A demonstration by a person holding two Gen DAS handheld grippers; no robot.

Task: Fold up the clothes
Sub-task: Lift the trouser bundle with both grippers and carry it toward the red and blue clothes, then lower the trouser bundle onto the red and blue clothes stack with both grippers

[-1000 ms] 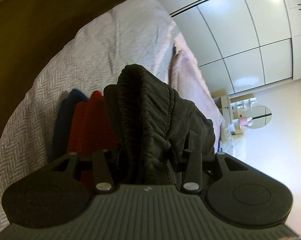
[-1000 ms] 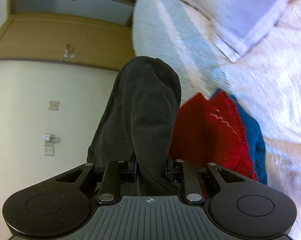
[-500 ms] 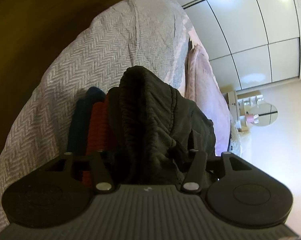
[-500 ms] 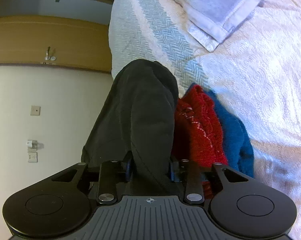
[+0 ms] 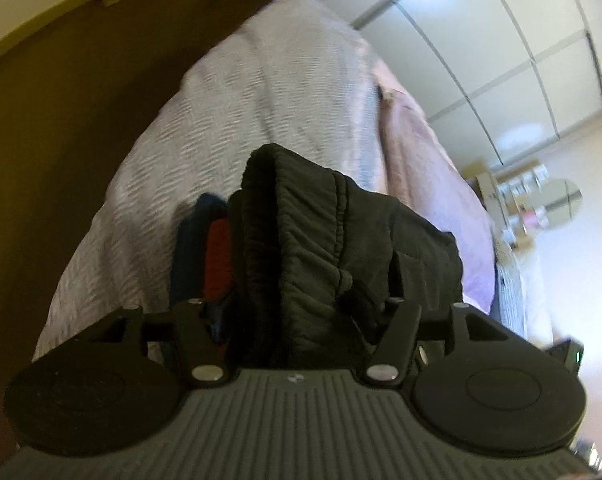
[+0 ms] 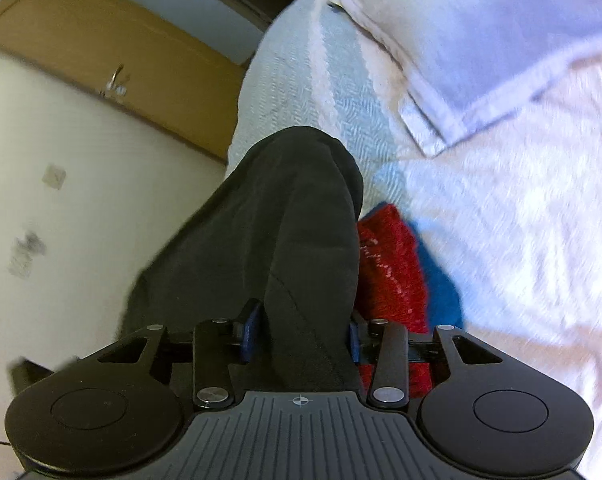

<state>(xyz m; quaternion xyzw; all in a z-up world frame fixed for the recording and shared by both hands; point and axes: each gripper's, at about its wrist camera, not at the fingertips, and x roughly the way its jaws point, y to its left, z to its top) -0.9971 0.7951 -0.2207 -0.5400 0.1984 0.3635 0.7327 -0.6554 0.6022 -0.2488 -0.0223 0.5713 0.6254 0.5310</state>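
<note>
Both grippers are letting go at once. The left gripper (image 5: 301,312) has its jaws opening, already spread wide, with the gathered elastic waistband of the black fabric garment (image 5: 325,240) standing bunched between them; whether the pads press on it I cannot tell, since the cloth hides them. The right gripper (image 6: 299,332) is opening too, about half spread, and a gap shows between its blue pad (image 6: 249,330) and the smooth folded end of the same black garment (image 6: 277,240) that rises between the jaws.

The garment sits over a folded red knitted piece (image 6: 389,272), itself lying on a folded blue piece (image 6: 441,284), all on the pale herringbone-weave bedspread (image 5: 237,128) near the bed's edge.

Now the risks. The waistband end is thick and springy, so as I judge it, it may unroll or flop sideways once freed and spoil the fold. The drawcord (image 5: 353,300) hangs close to the left gripper's right-hand finger; pulling back carelessly could snag it and drag the whole bundle. The stack sits near the edge, with dark floor (image 5: 61,140) just beyond, so a tug could tip it over. Withdrawing before the jaws clear the cloth would lift the top layer and skew the pile.

Writing: none readable. The red piece carries pale marks, too blurred to make out.
</note>
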